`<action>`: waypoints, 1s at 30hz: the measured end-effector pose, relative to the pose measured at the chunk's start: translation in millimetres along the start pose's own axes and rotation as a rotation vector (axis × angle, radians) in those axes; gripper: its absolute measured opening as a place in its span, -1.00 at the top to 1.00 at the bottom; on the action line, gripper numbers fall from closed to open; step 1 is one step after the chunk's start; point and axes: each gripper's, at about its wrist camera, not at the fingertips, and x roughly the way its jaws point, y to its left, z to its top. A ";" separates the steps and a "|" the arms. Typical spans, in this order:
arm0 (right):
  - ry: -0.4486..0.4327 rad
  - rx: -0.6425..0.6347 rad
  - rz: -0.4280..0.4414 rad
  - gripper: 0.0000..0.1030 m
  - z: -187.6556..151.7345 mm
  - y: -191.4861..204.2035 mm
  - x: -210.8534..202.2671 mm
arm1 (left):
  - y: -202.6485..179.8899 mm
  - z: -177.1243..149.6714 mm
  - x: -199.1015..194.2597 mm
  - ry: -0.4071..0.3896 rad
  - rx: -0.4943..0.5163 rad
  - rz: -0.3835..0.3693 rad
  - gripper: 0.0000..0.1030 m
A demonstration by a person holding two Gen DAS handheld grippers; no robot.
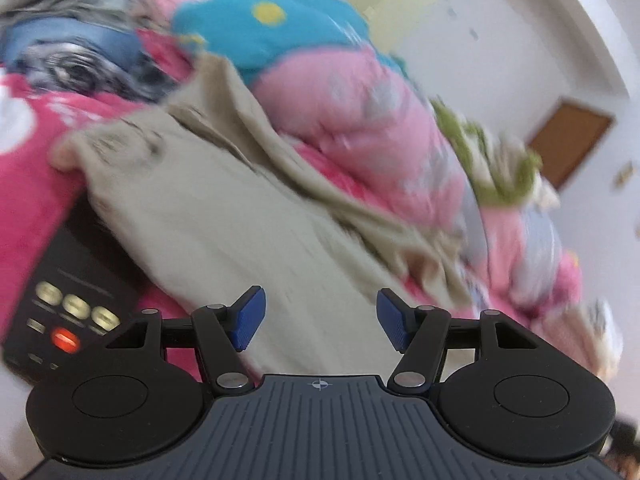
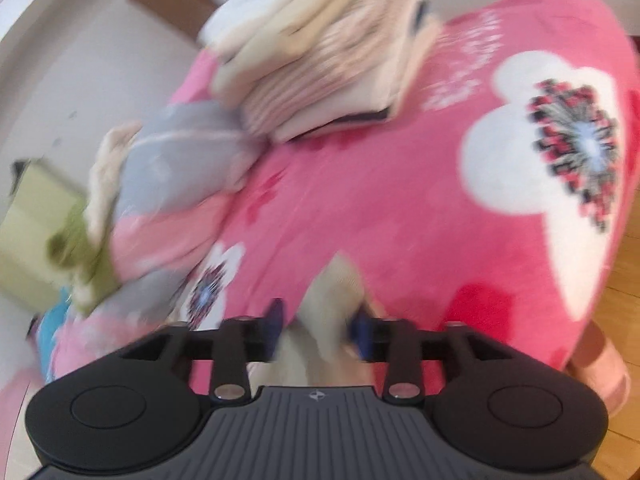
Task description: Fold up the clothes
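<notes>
A beige garment (image 1: 208, 208) lies spread and creased on the pink flowered blanket (image 1: 28, 184), filling the middle of the left wrist view. My left gripper (image 1: 318, 316) hovers over its near part, jaws wide apart, nothing between the blue pads (image 1: 248, 318). In the right wrist view my right gripper (image 2: 318, 326) is shut on a bunched edge of beige cloth (image 2: 332, 304), lifted over the pink blanket (image 2: 380, 208). Both views are motion-blurred.
A black remote (image 1: 68, 300) with a red button lies left of the garment. A pink and blue quilt (image 1: 320, 80) with green and grey clothes is heaped behind. A stack of folded pale clothes (image 2: 320, 56) sits at the blanket's far side. Wooden floor (image 2: 628, 320) shows right.
</notes>
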 end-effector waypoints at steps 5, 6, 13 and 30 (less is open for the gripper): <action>-0.095 -0.078 -0.114 0.14 -1.1 27.3 -12.4 | 37.2 23.8 -17.7 -0.104 -0.118 0.061 -0.31; -0.142 -0.113 -0.128 0.13 -3.7 39.5 -18.2 | 45.4 27.6 -19.2 -0.115 -0.143 0.069 -0.32; -0.497 -0.157 -0.097 -1.00 14.8 88.4 -52.9 | 98.9 48.0 -5.4 -0.117 -0.294 0.065 -0.32; 0.244 -0.990 0.381 -0.93 -261.8 330.8 67.6 | 147.0 94.5 52.2 -0.133 -0.383 0.111 0.06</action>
